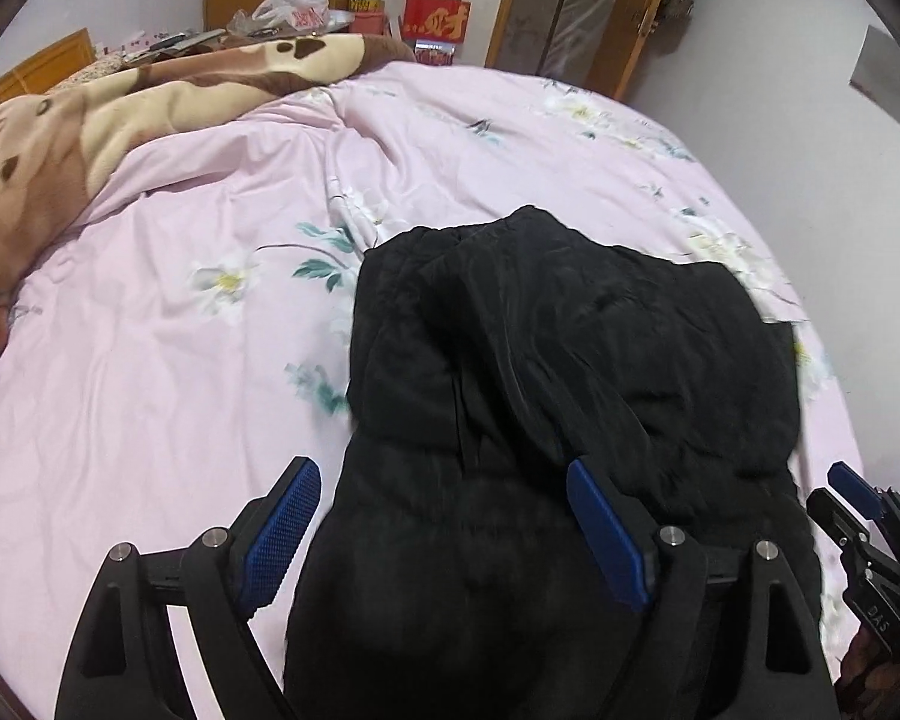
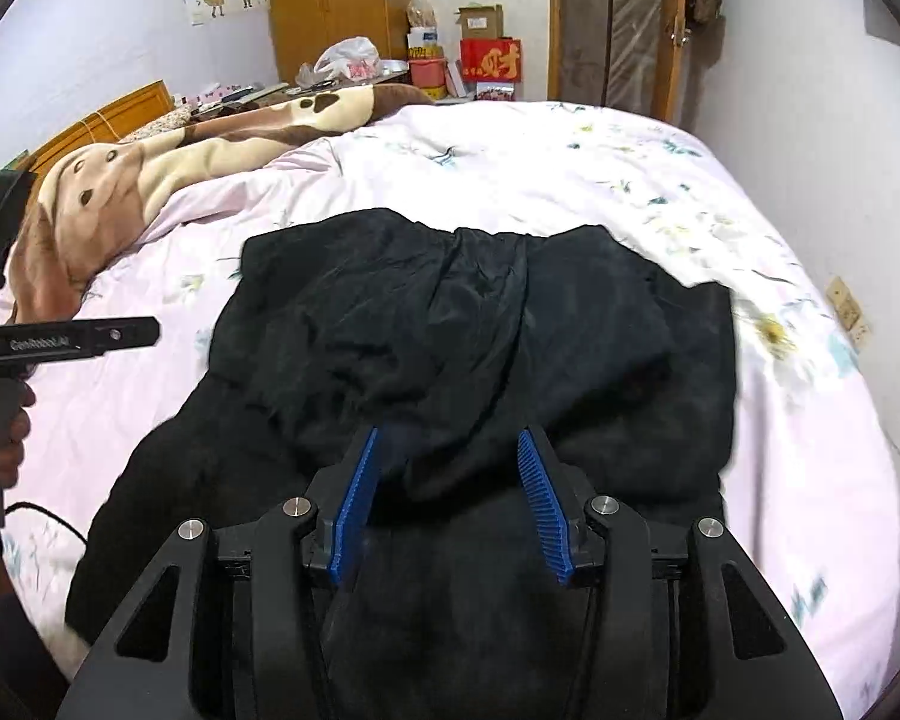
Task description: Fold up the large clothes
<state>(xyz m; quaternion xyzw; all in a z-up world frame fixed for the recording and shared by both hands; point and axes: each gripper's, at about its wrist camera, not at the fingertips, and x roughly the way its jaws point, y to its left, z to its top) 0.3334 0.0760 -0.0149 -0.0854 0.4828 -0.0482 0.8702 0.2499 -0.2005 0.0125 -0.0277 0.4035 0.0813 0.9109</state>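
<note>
Two grippers are hovering over one bulky black padded garment [image 2: 450,324] that is lying folded on my pink floral bedsheet [image 1: 150,360]. My left gripper [image 1: 444,516] is standing wide open, its blue pads straddling the garment's left edge below without pressing it. My right gripper [image 2: 450,492] is gaping about halfway, the dark cloth lying beneath and ahead of its ribbed blue fingers [image 2: 354,498], nothing clamped. Far ahead to the left, a brown-and-cream fleece blanket [image 2: 180,144] is bunching up
</note>
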